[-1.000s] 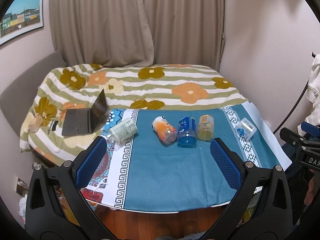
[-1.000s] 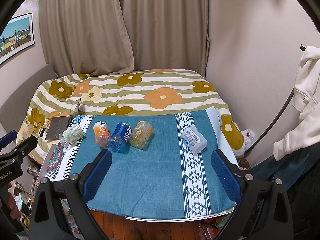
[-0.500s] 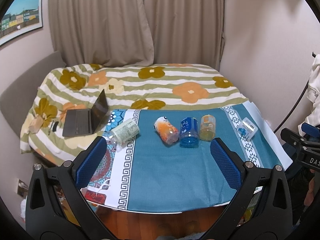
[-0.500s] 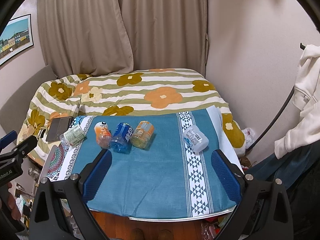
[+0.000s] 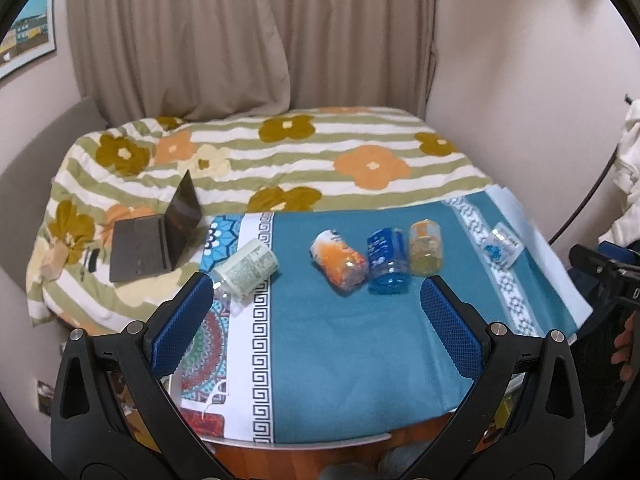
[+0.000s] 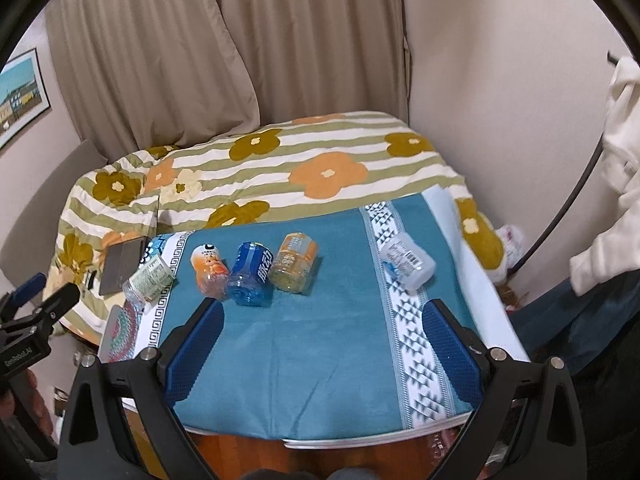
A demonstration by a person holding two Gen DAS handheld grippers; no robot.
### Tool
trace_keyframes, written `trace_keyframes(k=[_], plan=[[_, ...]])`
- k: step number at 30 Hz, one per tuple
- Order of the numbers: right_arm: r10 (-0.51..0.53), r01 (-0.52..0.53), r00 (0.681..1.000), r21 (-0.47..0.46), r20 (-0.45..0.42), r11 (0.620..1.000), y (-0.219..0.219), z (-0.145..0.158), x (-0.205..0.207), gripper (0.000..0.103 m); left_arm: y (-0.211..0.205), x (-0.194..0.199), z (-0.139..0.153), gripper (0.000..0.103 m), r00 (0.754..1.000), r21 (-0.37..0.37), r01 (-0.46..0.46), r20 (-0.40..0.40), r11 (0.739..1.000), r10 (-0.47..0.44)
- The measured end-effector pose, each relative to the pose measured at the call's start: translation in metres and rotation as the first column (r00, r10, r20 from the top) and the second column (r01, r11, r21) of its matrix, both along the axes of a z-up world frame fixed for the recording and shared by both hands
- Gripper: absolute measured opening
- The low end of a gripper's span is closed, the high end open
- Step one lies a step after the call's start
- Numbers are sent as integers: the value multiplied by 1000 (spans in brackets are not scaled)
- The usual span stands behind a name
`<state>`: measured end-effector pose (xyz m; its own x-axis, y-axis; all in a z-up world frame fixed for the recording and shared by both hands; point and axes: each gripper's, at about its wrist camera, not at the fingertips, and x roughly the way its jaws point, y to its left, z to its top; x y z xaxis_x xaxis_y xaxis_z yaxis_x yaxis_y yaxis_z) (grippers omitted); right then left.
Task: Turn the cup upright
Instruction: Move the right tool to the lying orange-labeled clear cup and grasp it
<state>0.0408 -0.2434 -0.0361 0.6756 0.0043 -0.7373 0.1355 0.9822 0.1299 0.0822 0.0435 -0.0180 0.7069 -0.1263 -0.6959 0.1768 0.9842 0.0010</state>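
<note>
Several plastic cups lie on their sides on a table with a teal cloth (image 5: 340, 344): a green-labelled one (image 5: 246, 269) at the left, an orange-and-white one (image 5: 339, 265), a blue one (image 5: 387, 260), a yellow-orange one (image 5: 426, 247) and a clear one with a blue print (image 5: 501, 245) at the right. The same cups show in the right wrist view: green (image 6: 150, 278), orange-and-white (image 6: 209, 267), blue (image 6: 251, 273), yellow-orange (image 6: 293, 262), clear (image 6: 408, 265). My left gripper (image 5: 316, 292) and right gripper (image 6: 322, 316) are open and empty, held above the table's near part.
A bed with a flowered striped cover (image 5: 280, 160) stands behind the table, with an open laptop (image 5: 160, 236) on it. Curtains (image 5: 248, 32) hang at the back. A white garment (image 6: 612, 184) hangs at the right. The table's near edge (image 6: 340, 442) is below the grippers.
Both grippers have moved slightly closer to the table; the cups appear a little larger. Nothing on the table has moved.
</note>
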Motion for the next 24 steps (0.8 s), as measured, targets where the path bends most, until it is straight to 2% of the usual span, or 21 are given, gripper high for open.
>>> trace_keyframes(k=[5,11,18,24], plan=[[5,-2,998,48,-65,999,-9,-19,34,99,-1,26,-24,103,998,18,-19,-59,1000,20],[57,-35,986,139,-155,990,-19,-59,91,99,-9,58,-63,103,984,63,-61,-161,996,70],[140,-55,947,285,-288,957,-24,-120,165,99,-27,93,-103,103,958,84,-86,-266,993,106],[186,-39,914,378,-361,925,-22,-156,205,99,-36,114,-126,103,933,69,-118,-334,991,135]])
